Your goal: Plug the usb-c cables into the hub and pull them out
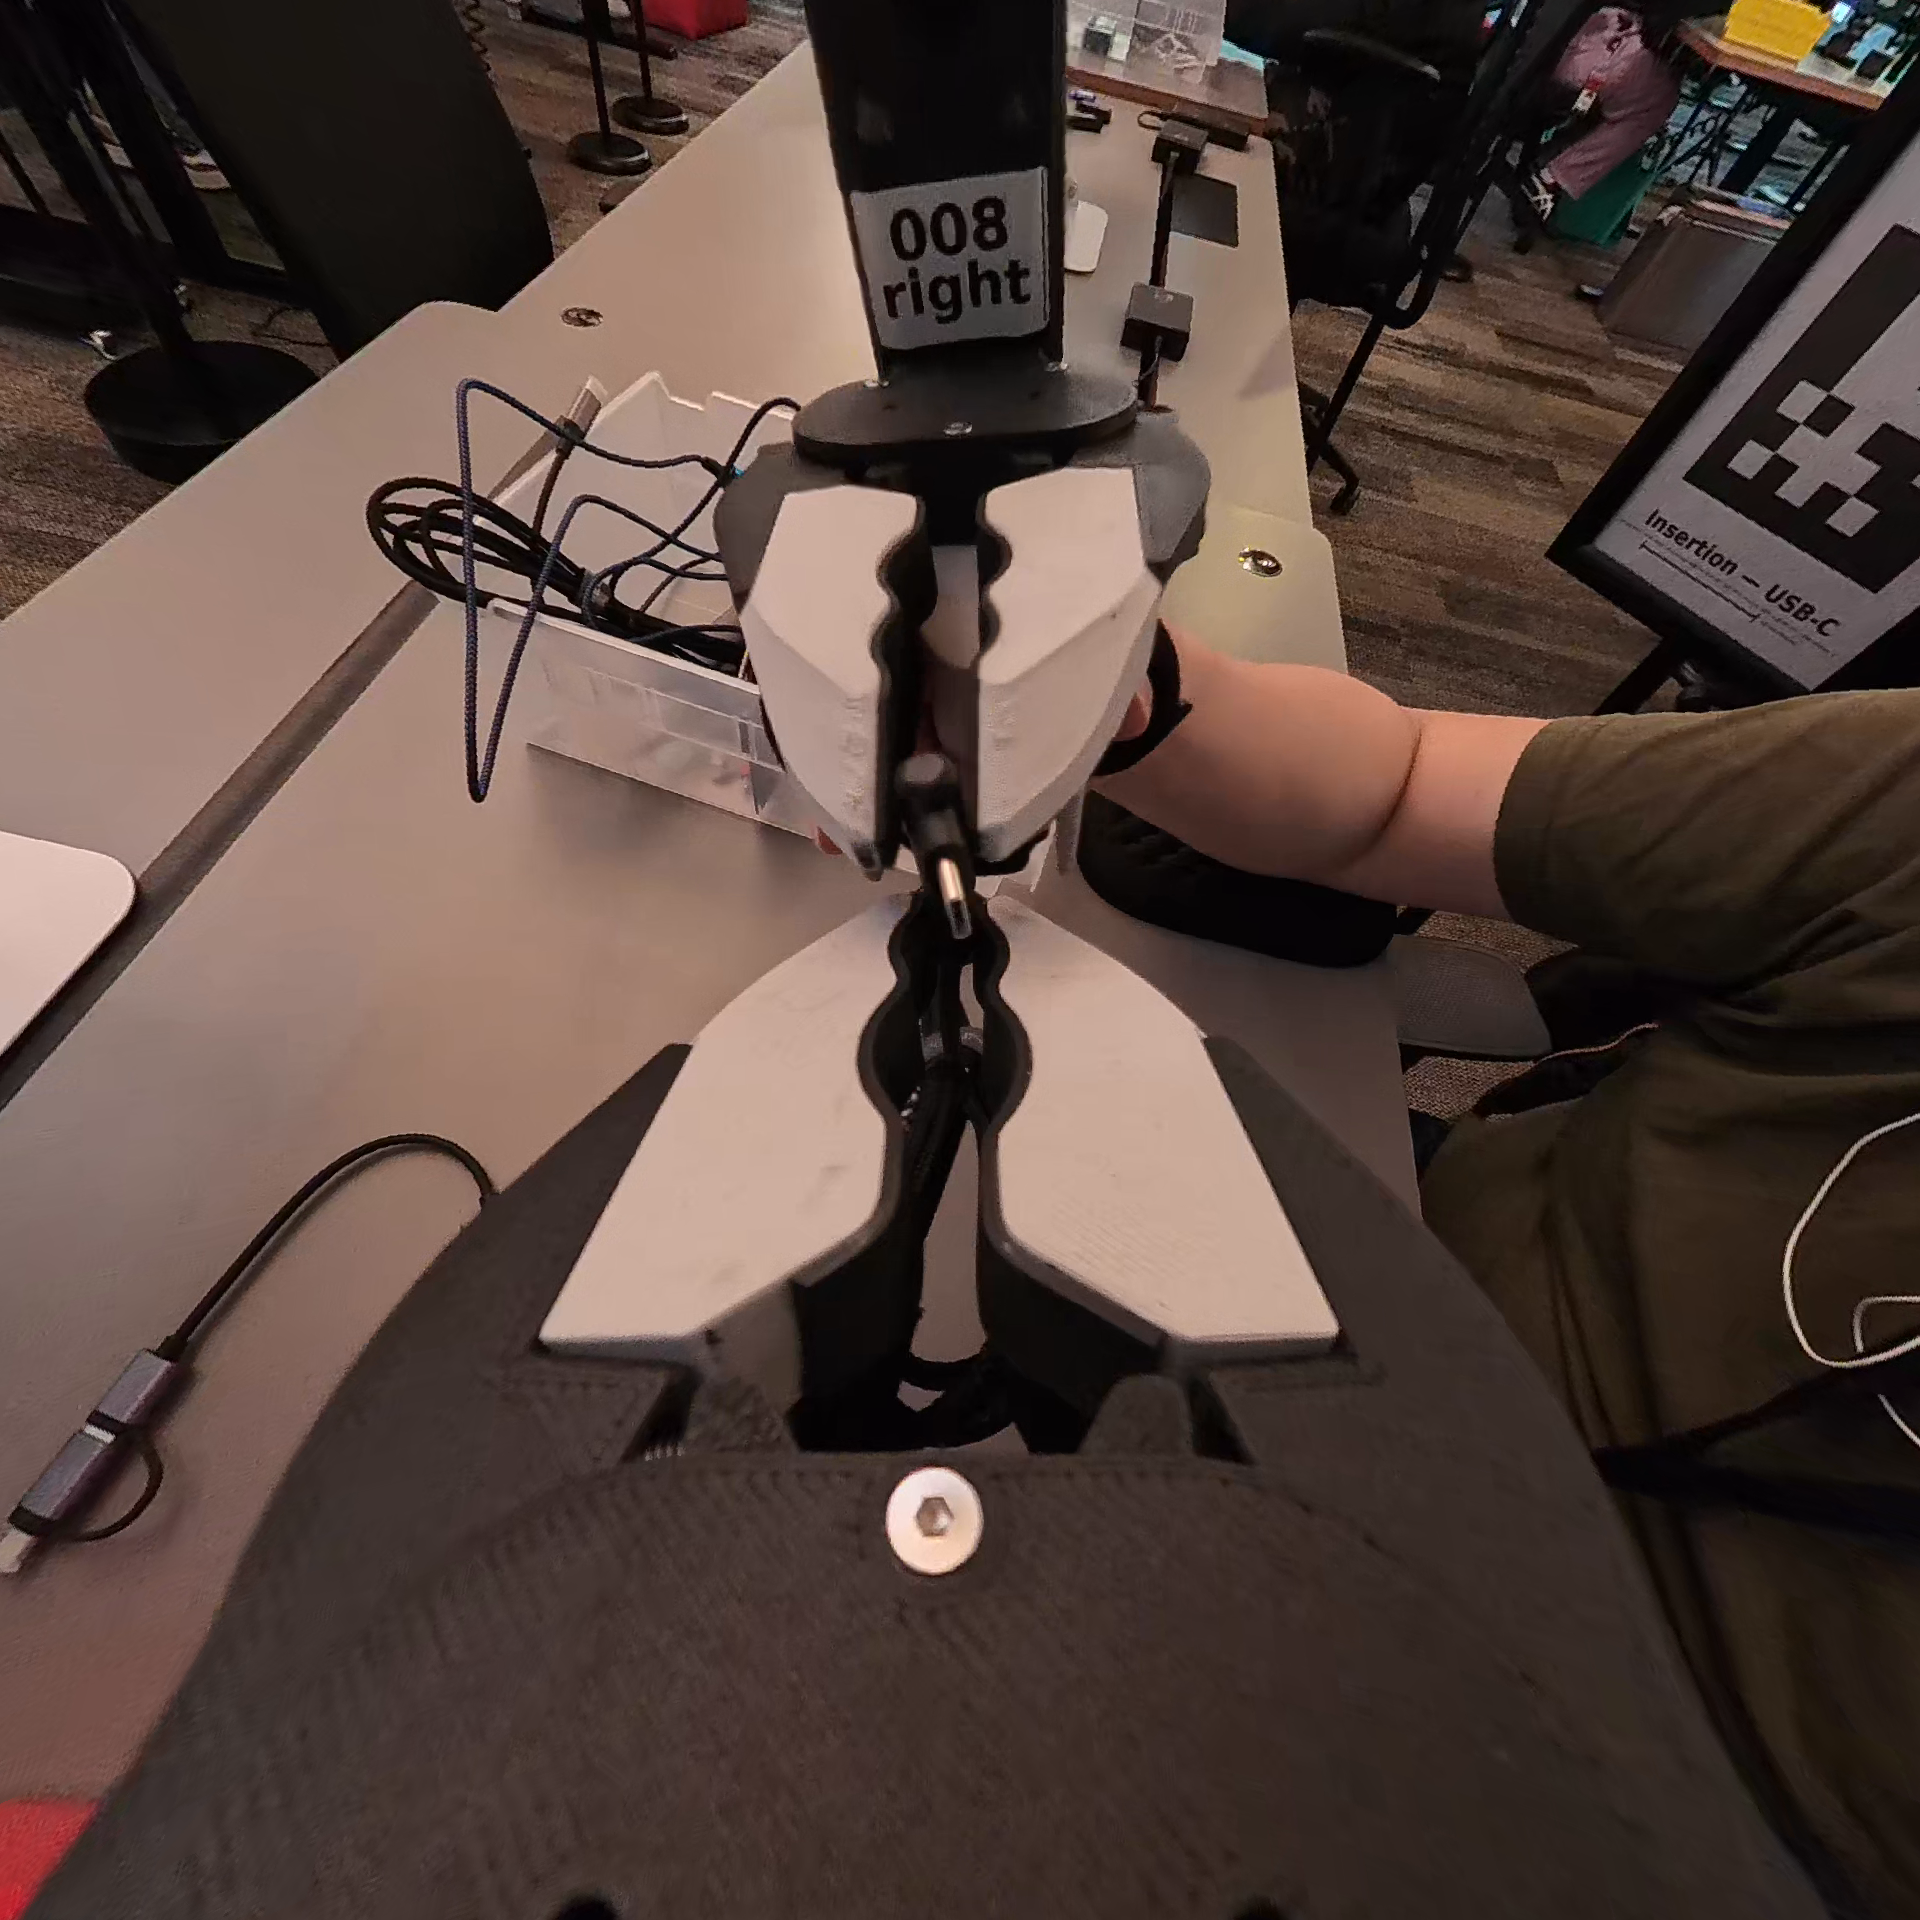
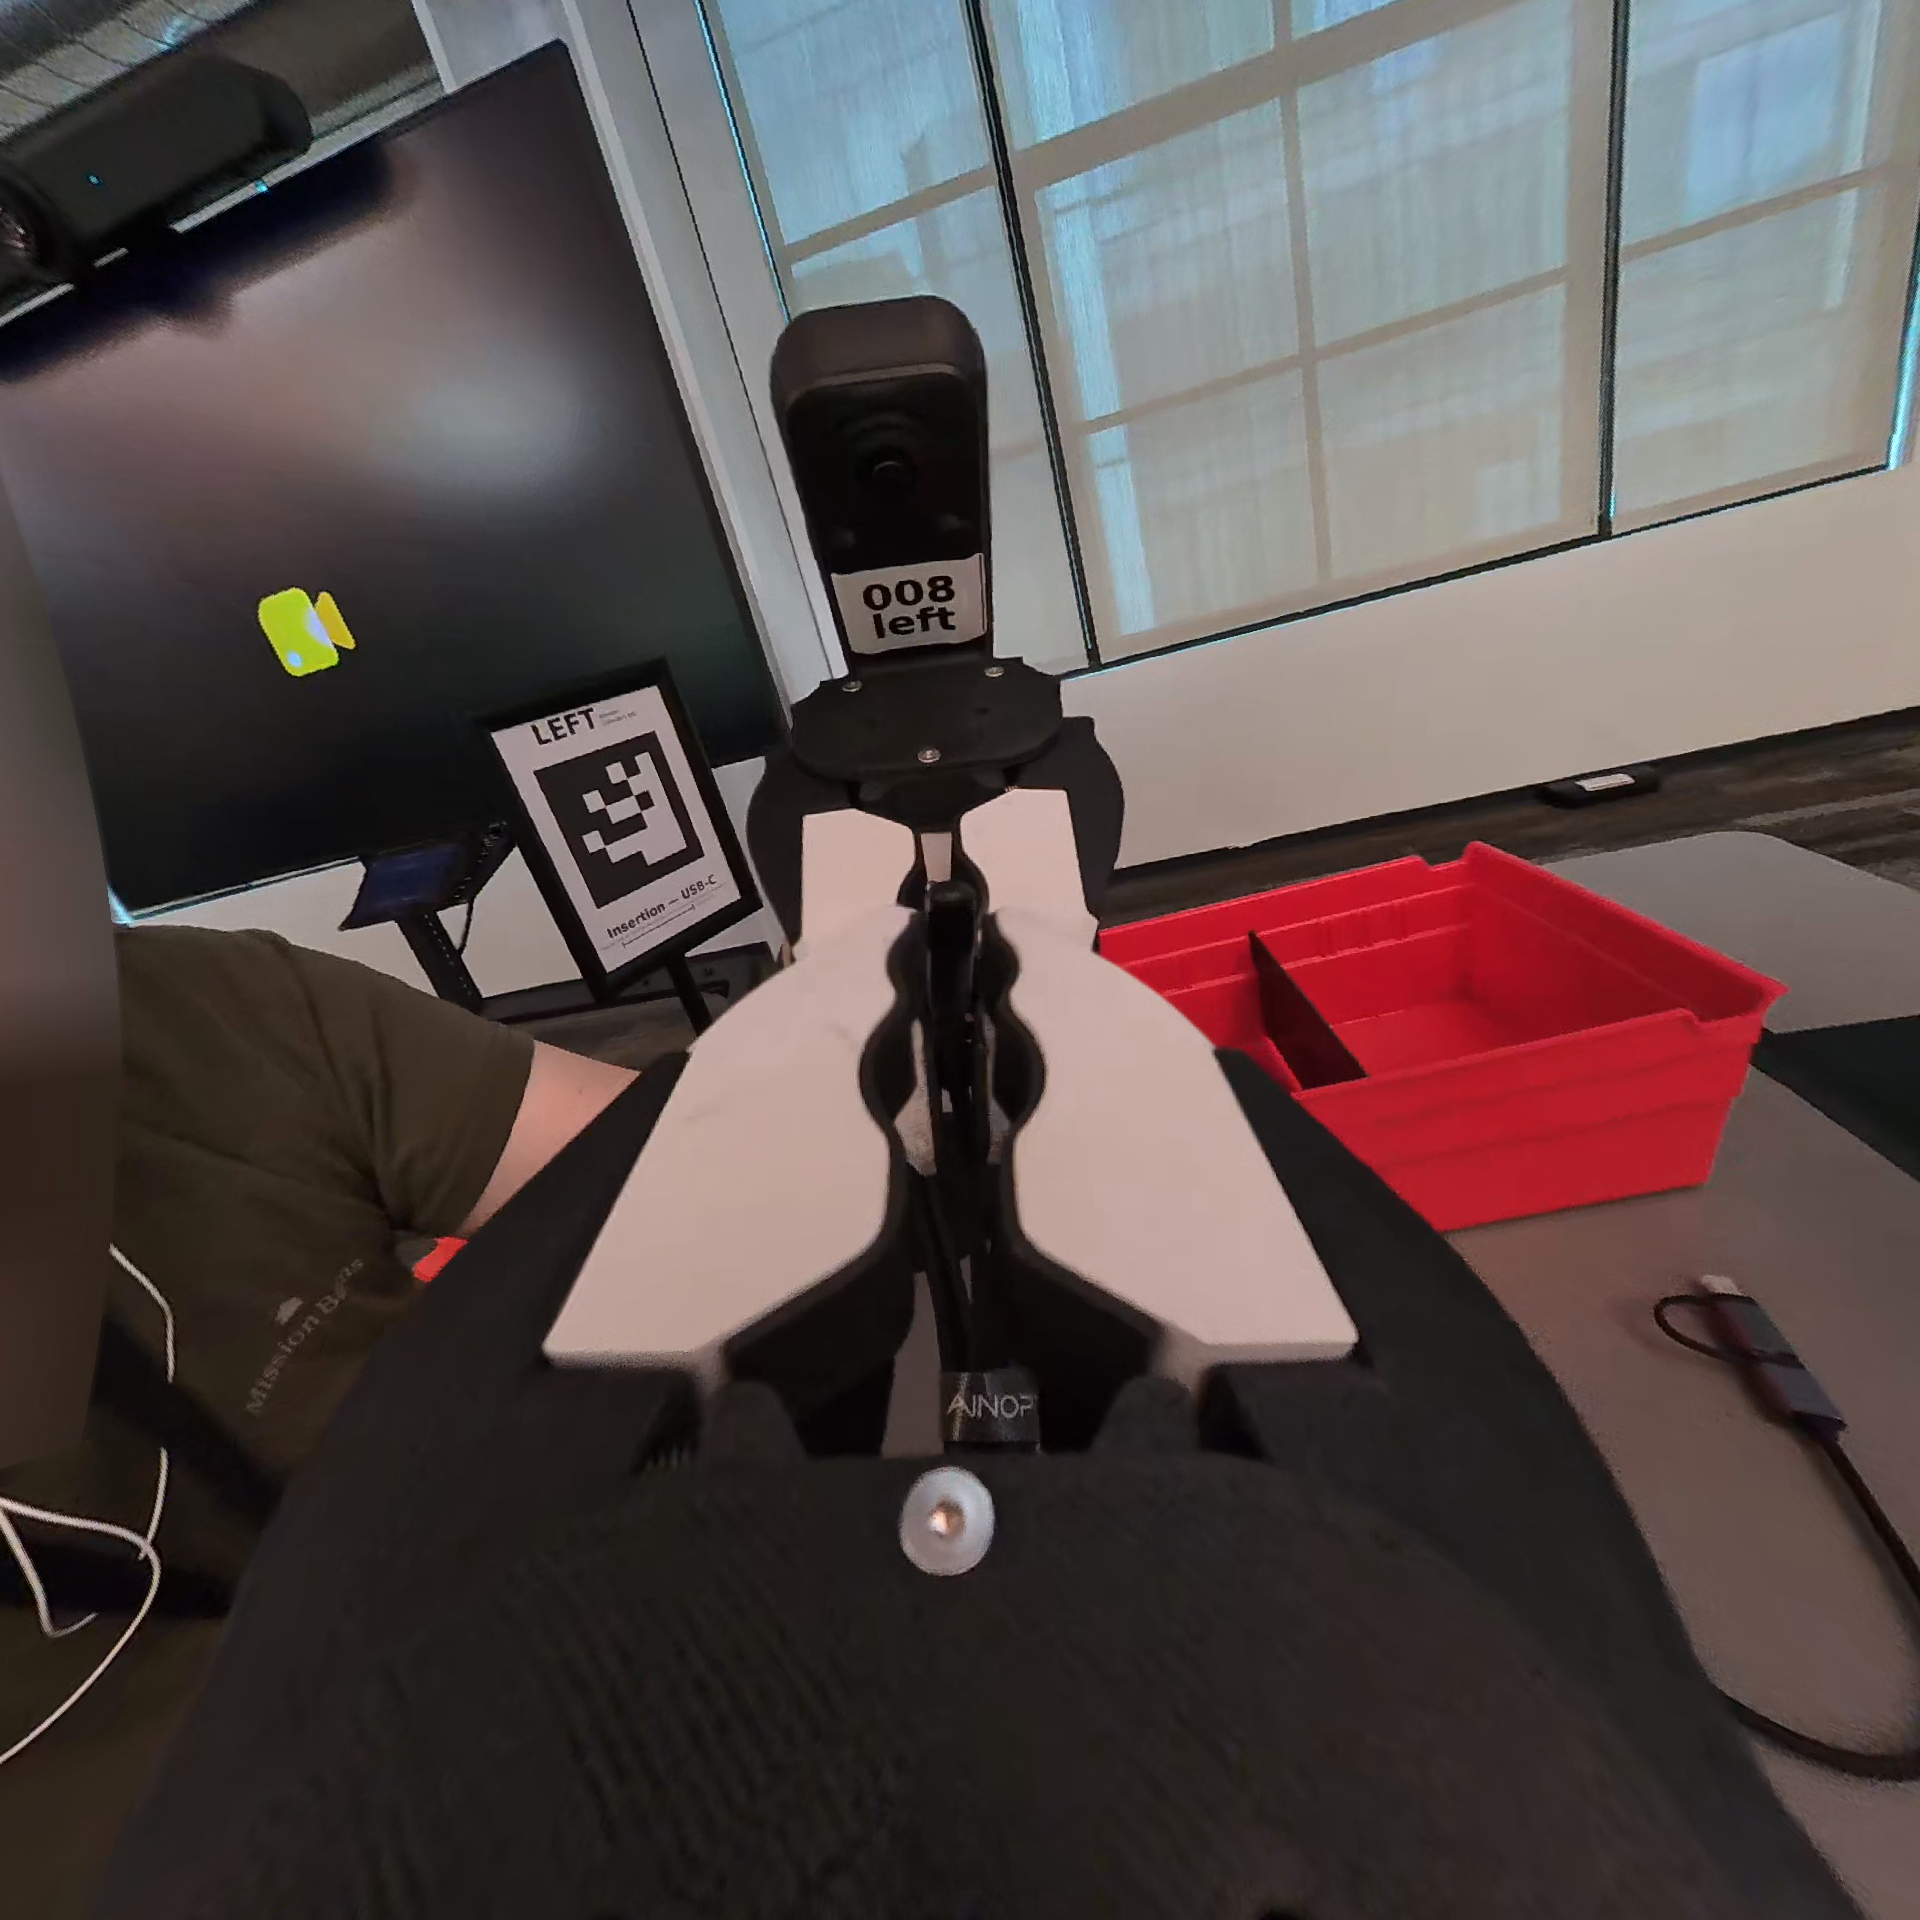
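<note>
Closest in, your left hand-held gripper [image 1: 948, 925] has its white, wavy-edged fingers almost together. Dark cord shows in the gap, but I cannot tell whether they pinch it.

Right at those tips sits the plug [image 1: 956, 894]: a short bright metal tongue on a black moulded collar, pointing at you. Your right hand-held gripper [image 2: 940, 920] is clamped on that collar, nose to nose with the left one. The cable [image 2: 951, 1195] trails back between its fingers to a black strap.

So the task's cable is up in the air between the two tools, not on the tabletop [image 1: 416, 987].

Expect it to be light, with a limp braided cord that drags and twists the plug if it snags. The collar looks stiff and a bit slick, and the tongue is small and easy to bend sideways. Hold the collar, not the cord, and keep the push and pull straight along the tongue.

Off to your left the hub [image 1: 114, 1423] lies flat on the tabletop. It is a small grey metal block on its own dark lead, and probably light enough to slide when pushed, so pin it.

Farther out, a clear box [image 1: 644, 696] holds more tangled black and blue cords.

The right view shows a red bin [image 2: 1507, 1101] with a black divider, glossy hard plastic.

Beyond that stand a framed marker sign [image 2: 623, 821], a dark screen [image 2: 364, 468] and a gridded window [image 2: 1351, 312].
</note>
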The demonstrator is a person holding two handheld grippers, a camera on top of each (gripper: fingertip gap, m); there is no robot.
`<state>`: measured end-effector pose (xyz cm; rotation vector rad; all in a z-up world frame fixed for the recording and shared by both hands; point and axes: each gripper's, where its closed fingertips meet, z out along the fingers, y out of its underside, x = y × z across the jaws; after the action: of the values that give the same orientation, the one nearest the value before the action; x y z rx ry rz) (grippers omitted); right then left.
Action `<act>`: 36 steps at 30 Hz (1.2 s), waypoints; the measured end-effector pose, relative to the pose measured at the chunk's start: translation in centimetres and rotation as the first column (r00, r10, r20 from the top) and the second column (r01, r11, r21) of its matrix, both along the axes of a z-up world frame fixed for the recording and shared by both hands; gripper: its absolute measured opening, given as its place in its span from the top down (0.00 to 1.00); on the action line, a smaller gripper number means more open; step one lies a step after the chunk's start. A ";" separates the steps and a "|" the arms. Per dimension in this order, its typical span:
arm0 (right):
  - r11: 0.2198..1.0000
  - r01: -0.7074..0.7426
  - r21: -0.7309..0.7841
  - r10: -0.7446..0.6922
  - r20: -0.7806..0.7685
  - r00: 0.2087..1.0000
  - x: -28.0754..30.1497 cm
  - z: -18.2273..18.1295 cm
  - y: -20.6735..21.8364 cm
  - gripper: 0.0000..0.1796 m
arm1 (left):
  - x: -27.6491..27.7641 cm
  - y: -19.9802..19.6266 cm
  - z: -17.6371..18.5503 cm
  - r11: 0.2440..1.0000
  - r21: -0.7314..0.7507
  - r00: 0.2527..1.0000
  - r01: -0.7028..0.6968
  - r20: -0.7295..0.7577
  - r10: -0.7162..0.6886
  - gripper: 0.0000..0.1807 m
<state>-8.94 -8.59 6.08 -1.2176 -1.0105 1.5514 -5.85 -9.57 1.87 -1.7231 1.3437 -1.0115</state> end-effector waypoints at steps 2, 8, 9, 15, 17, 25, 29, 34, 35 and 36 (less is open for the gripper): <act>1.000 -0.021 -0.011 0.021 0.005 1.000 0.0 -0.1 -0.2 0.96 | 0.0 0.0 -0.1 1.000 0.003 1.000 0.003 -0.008 -0.003 0.97; 0.999 -0.042 -0.025 0.042 0.032 0.999 -0.1 -0.5 -0.3 0.96 | 0.0 -0.1 -0.3 1.000 -0.007 1.000 0.012 -0.014 -0.012 0.97; 0.999 -0.043 -0.029 0.044 0.034 0.998 -0.1 -0.6 -0.3 0.96 | 0.0 -0.1 -0.3 1.000 -0.007 1.000 0.012 -0.016 -0.012 0.97; 0.999 -0.031 -0.026 0.032 0.049 0.998 -0.1 -0.7 -0.2 0.96 | 0.0 -0.2 -0.4 0.999 -0.036 1.000 0.021 -0.009 -0.021 0.97; 1.000 -0.023 -0.020 0.025 0.061 0.998 -0.2 -0.9 -0.1 0.96 | -0.2 -0.2 -0.5 0.998 -0.059 1.000 0.021 -0.007 -0.022 0.96; 0.999 -0.028 -0.037 0.034 0.165 0.986 1.3 -1.5 0.5 0.96 | -6.1 3.8 3.1 0.956 0.053 0.956 -0.289 0.074 0.285 0.77; 0.993 -0.102 -0.055 0.114 0.301 0.947 1.9 -2.7 -0.8 0.96 | -8.0 6.3 -1.4 0.887 0.175 0.885 -0.427 -0.123 0.450 0.77; 0.962 -0.259 -0.083 0.269 0.430 0.862 2.8 -4.3 -4.0 0.96 | -6.4 7.4 -8.5 0.908 0.055 0.819 -0.414 -0.412 0.399 0.78; 0.956 -0.276 -0.102 0.292 0.459 0.839 2.9 -4.8 -4.4 0.96 | -6.5 7.7 -9.9 0.904 0.058 0.793 -0.423 -0.459 0.400 0.77; 0.955 -0.275 -0.112 0.294 0.487 0.822 2.9 -5.5 -4.4 0.96 | -6.5 7.8 -11.2 0.904 0.057 0.767 -0.424 -0.508 0.391 0.77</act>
<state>-6.06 -13.02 0.62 -1.6009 -1.5681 1.5088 -12.38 -1.75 -9.31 -2.3105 1.1540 -0.3531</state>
